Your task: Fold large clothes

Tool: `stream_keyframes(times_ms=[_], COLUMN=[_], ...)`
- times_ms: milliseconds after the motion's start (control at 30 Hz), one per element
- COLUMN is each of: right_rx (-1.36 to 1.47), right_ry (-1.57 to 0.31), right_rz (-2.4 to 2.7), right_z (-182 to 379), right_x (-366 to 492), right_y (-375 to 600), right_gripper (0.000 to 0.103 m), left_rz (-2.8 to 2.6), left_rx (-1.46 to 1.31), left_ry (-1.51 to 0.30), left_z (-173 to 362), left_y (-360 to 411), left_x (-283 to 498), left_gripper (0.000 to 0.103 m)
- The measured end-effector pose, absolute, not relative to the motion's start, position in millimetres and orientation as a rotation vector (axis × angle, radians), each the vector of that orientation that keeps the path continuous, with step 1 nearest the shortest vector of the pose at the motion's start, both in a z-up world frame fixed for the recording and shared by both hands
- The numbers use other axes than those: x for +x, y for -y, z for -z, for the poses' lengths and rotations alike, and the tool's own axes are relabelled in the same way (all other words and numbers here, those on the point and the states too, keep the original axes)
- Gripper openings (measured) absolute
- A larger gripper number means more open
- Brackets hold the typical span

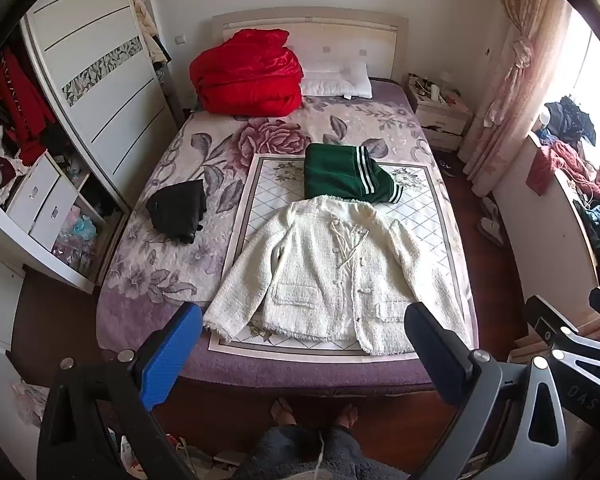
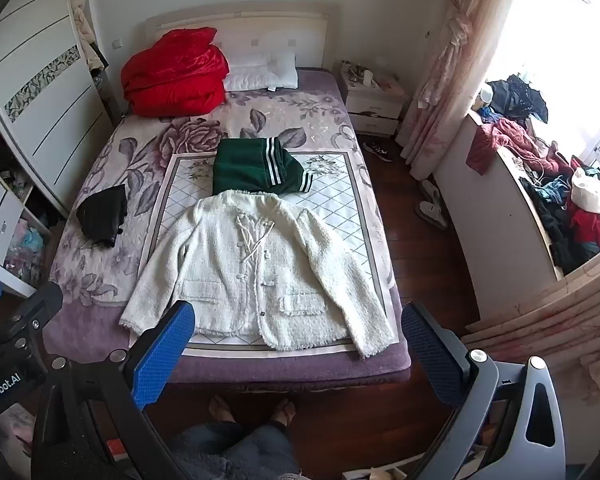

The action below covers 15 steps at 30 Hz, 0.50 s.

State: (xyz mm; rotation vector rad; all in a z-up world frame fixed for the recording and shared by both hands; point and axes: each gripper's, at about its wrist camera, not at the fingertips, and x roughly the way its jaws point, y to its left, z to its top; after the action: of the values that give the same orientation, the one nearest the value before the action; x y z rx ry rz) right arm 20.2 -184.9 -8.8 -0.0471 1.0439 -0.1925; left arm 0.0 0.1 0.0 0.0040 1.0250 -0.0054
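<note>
A white fuzzy jacket lies spread flat, front up, sleeves out, on a white patterned mat near the foot of the bed; it also shows in the right wrist view. A folded green garment with white stripes lies just beyond its collar, seen too in the right wrist view. A folded black garment lies to the left on the bed. My left gripper and right gripper are both open and empty, held high above the foot of the bed, apart from the jacket.
A red quilt and white pillow sit at the headboard. An open wardrobe stands left, a nightstand right. Clothes pile on the window ledge. Slippers lie on the floor. The person's bare feet stand at the bed's foot.
</note>
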Motion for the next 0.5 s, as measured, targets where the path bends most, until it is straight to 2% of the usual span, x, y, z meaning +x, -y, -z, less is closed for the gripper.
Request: stream_keyframes(times_ms=[500], right_rx=[-0.054], right_ry=[-1.048], right_rz=[0.194], right_z=[8.6], right_x=[18.0], right_y=[186.0], right_gripper=[0.103], left_rz=[0.009], left_rx=[0.003], left_ry=[-1.035], left_z=[5.3], left_y=[-0.2], left_x=[-2.0], left_gripper=[0.103])
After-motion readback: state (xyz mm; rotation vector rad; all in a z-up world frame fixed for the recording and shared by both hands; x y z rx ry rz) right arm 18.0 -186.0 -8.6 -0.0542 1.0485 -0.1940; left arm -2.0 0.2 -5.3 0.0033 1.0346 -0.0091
